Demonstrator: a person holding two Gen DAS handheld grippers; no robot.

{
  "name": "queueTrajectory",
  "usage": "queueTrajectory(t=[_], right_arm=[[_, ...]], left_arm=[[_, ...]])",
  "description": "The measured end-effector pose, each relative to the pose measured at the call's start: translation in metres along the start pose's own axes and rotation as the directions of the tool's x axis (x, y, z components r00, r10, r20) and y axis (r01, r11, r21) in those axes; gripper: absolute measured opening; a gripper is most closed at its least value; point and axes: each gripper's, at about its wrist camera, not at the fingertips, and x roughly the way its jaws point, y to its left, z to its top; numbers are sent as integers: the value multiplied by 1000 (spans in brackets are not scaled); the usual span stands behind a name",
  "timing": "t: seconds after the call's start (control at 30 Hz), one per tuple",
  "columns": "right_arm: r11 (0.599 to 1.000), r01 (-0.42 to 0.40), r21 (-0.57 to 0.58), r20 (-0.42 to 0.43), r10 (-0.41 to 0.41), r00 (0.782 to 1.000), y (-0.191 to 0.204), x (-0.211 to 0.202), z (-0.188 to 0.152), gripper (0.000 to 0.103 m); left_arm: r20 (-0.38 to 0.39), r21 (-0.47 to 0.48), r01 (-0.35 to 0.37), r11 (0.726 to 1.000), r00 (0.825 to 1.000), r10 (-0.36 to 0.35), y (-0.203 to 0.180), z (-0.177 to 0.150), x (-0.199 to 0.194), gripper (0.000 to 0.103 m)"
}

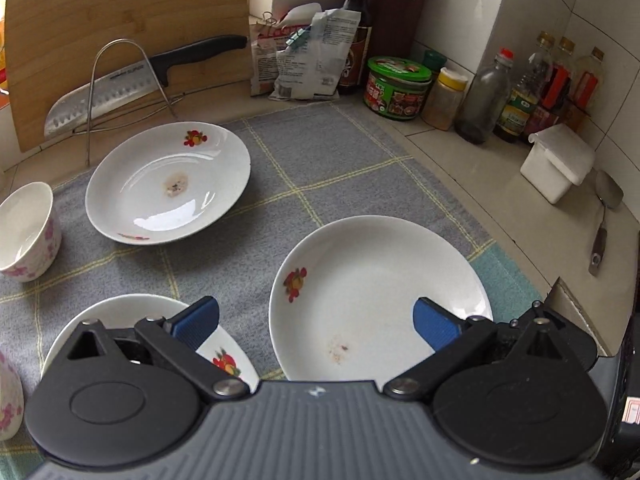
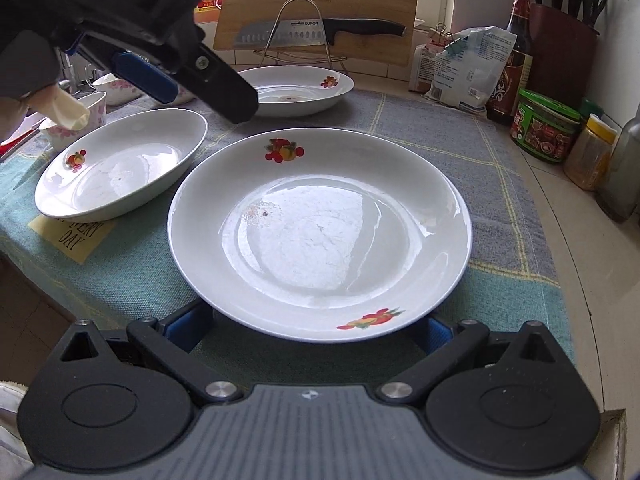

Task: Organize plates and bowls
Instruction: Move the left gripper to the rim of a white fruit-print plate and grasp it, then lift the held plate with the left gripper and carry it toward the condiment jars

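- My right gripper [image 2: 316, 326]: jaws wide apart, low at the near edge of the nearest plate [image 2: 320, 236]. Both blue pads sit partly under its rim, one each side. Can't tell if they touch it; nothing clamped.
- My left gripper [image 1: 316, 322]: jaws wide apart, holding nothing, hovering above the plates. Left pad is over the left plate [image 1: 120, 316], right pad over the nearest plate [image 1: 372, 292]. From the right wrist view it hangs in the air at upper left [image 2: 160, 76], a gloved hand [image 2: 44, 32] on it.
- Nearest plate: white, fruit print on the rim, small reddish smear inside, sitting flat on the checked cloth [image 2: 420, 128].
- Left plate: same pattern, just beside the nearest one, rims close but apart [image 2: 124, 164]. It overlaps a yellow label [image 2: 74, 236] on the cloth.
- Far plate [image 1: 168, 182]: same pattern, brown stain in the centre, further back on the cloth, well apart from the other two.
- Bowls: one white with pink flowers at the left edge of the cloth [image 1: 28, 232], upright. Right wrist view shows more of the same kind behind the left plate [image 2: 94, 110]; exact count unclear, partly hidden by my left gripper.
- Behind the far plate: wire rack [image 1: 120, 88] with a black-handled knife [image 1: 132, 84] lying across it, wooden cutting board [image 1: 120, 36] leaning on the wall.
- Back right: food bags [image 1: 304, 56], dark sauce bottle [image 1: 356, 32], green-lid jar [image 1: 396, 88], knife block [image 1: 396, 12], row of bottles [image 1: 532, 88] along the tile wall.
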Motion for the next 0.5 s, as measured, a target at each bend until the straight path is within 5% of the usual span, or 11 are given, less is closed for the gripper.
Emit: queueTrajectory(t=[0.23, 0.5], right_arm=[[1000, 8, 7, 17, -8, 1000, 2, -2, -3, 103], [999, 37, 34, 34, -38, 999, 5, -4, -7, 103]], left_arm=[[-110, 90, 74, 993, 992, -64, 4, 30, 44, 102], [-278, 127, 271, 954, 933, -228, 13, 45, 87, 99]])
